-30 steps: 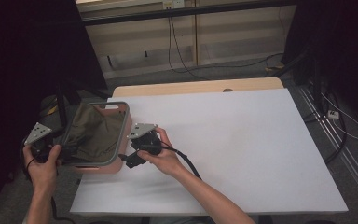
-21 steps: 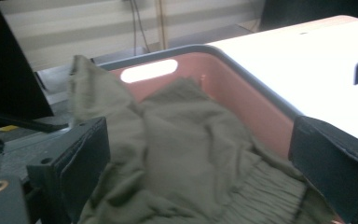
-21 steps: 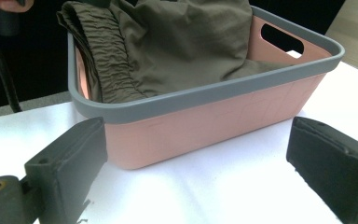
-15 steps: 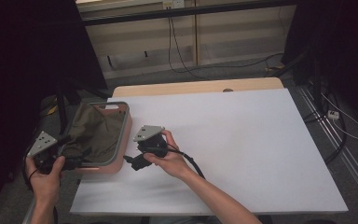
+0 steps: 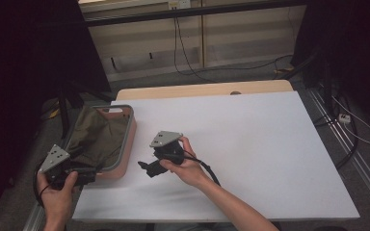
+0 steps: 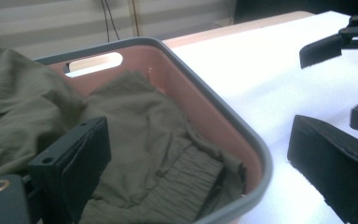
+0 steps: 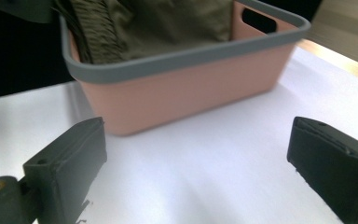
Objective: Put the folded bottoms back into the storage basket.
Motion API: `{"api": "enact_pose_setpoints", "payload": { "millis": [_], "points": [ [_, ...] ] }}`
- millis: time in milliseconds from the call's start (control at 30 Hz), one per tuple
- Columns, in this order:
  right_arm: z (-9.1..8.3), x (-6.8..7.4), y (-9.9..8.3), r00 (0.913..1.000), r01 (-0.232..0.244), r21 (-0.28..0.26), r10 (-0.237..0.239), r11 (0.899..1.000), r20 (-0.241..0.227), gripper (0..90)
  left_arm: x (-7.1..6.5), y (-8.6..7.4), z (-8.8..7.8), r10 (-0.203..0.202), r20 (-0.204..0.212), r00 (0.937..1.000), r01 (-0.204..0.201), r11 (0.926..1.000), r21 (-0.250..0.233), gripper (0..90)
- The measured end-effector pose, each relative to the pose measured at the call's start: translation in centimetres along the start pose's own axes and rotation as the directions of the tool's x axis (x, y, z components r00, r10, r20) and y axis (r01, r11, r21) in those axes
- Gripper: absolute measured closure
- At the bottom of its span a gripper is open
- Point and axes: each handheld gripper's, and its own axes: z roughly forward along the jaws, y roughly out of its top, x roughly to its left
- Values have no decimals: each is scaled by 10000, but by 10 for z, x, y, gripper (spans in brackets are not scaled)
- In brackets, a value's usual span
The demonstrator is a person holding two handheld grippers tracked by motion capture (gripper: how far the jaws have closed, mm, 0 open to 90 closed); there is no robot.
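A pink basket (image 5: 131, 126) with a grey rim stands at the left edge of the white table (image 5: 250, 134). An olive garment (image 5: 96, 134) lies crumpled in it and hangs over its left side. My left gripper (image 5: 87, 176) is off the basket's near-left corner, open; in the left gripper view its jaws (image 6: 198, 135) stand wide apart around the basket rim (image 6: 205, 79) and the garment (image 6: 144, 121), holding nothing. My right gripper (image 5: 147, 168) hovers over the table just right of the basket, open (image 7: 198, 128), and faces the basket wall (image 7: 191, 93) and the garment (image 7: 168, 18).
The table stretches white to the right, with a wooden strip (image 5: 202, 90) along its far edge. Cables (image 5: 188, 57) run over the floor behind it. A black stand (image 5: 65, 103) rises left of the basket. The right gripper (image 6: 335, 46) appears at the top right of the left gripper view.
My left gripper has drawn back from the basket's left side toward the person, to the near-left corner. The right gripper has shifted a little right, away from the basket.
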Motion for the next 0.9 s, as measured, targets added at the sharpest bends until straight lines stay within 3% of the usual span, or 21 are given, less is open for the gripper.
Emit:
{"api": "enact_pose_setpoints", "payload": {
  "millis": [333, 600, 900],
  "points": [
    [-22, -7, -10, 9991, -48, -77, 52, 10000, 422, 46, -21, -3, 8, 86, 245, 9997, -88, 9999, 111, 55],
    [-36, -8, -19, 9979, -202, -94, 208, 9998, 608, 47, -41, -2, 18, 366, 720, 9967, -379, 9991, 164, 55],
    [-54, -16, -27, 9943, -378, -88, 385, 9992, 995, 46, -63, 1, 41, 634, 908, 9939, -638, 9980, 11, 51]
  ]
}}
